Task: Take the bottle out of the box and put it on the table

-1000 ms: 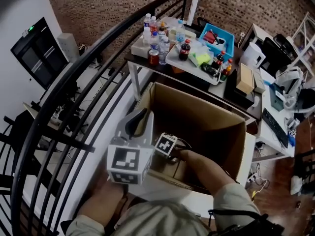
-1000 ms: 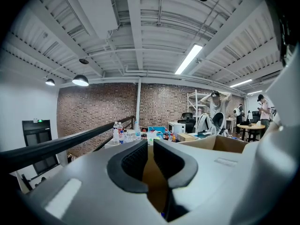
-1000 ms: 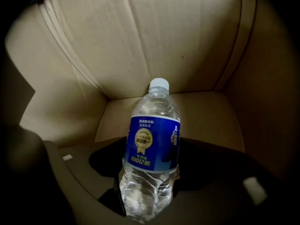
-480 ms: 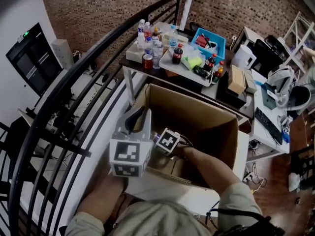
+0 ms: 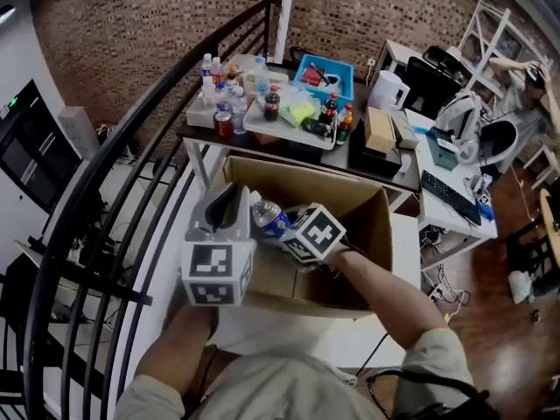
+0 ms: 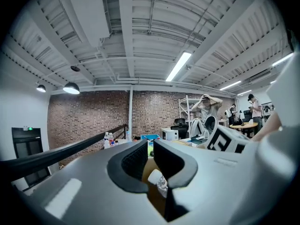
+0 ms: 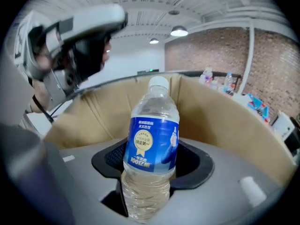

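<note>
A clear water bottle (image 7: pixel 151 153) with a blue label and white cap stands upright between my right gripper's (image 7: pixel 152 165) pads, which press on its body. In the head view the bottle (image 5: pixel 266 214) is lifted to about the rim of the open cardboard box (image 5: pixel 378 234), with the right gripper (image 5: pixel 278 224) shut on it over the box's left part. My left gripper (image 5: pixel 229 203) hovers beside the box's left wall, pointing level. Its jaws (image 6: pixel 149 159) stand only a narrow gap apart with nothing between them. The table (image 5: pixel 385 171) lies just beyond the box.
On the table stand several bottles (image 5: pixel 220 94), a white tray of drinks and snacks (image 5: pixel 293 116) and a blue bin (image 5: pixel 322 73). A black railing (image 5: pixel 131 147) runs along the left. A desk with a keyboard (image 5: pixel 448 198) and a seated person (image 5: pixel 525 81) are at the right.
My right gripper has risen from deep inside the box to its rim, bringing the bottle up with it. The left gripper has lifted slightly.
</note>
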Demonstrator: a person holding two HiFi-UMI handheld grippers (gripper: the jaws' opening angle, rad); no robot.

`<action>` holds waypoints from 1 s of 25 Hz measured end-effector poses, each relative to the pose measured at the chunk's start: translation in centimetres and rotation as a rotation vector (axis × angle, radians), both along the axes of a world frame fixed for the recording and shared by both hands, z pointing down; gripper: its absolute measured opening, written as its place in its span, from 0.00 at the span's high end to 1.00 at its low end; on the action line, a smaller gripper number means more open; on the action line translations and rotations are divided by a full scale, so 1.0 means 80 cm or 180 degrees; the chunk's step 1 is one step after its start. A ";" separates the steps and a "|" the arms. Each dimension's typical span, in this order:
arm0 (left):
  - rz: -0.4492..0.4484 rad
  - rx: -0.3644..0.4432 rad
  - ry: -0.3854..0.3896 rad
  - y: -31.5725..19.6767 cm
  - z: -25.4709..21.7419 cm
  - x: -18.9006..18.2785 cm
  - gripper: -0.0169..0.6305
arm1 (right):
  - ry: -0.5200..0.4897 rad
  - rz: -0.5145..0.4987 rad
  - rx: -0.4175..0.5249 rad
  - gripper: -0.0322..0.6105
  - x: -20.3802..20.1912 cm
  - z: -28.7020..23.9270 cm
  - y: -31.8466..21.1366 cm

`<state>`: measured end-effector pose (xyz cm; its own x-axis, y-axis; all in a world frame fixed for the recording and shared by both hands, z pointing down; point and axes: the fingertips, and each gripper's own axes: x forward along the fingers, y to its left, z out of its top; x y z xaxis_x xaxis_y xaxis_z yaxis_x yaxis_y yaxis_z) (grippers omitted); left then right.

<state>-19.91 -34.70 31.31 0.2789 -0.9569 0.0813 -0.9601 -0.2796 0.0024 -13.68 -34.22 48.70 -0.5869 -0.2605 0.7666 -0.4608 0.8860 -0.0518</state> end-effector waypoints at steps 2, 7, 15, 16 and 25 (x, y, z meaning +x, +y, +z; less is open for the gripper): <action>0.0066 0.0007 -0.0001 0.001 0.000 0.008 0.91 | -0.0173 0.0173 0.0104 0.53 0.014 -0.034 -0.002; 0.0245 -0.0014 -0.0016 0.007 0.002 0.031 0.91 | -0.0508 0.0541 0.0411 0.53 0.048 -0.103 0.000; 0.0524 0.0070 0.0040 0.025 -0.009 0.058 0.92 | -0.1038 0.1062 0.0938 0.53 0.095 -0.201 0.022; 0.0564 0.0083 0.0054 0.028 -0.011 0.061 0.92 | -0.1093 0.1128 0.1020 0.53 0.102 -0.214 0.026; 0.0866 0.0287 0.0066 0.064 -0.047 0.108 0.92 | -0.1517 0.1627 0.1852 0.52 0.178 -0.327 0.091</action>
<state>-11.24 -29.61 27.59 0.5271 -0.8497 -0.0091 -0.8498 -0.5270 -0.0154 0.52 -26.91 22.55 -0.5146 -0.8462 0.1383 -0.8492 0.5253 0.0538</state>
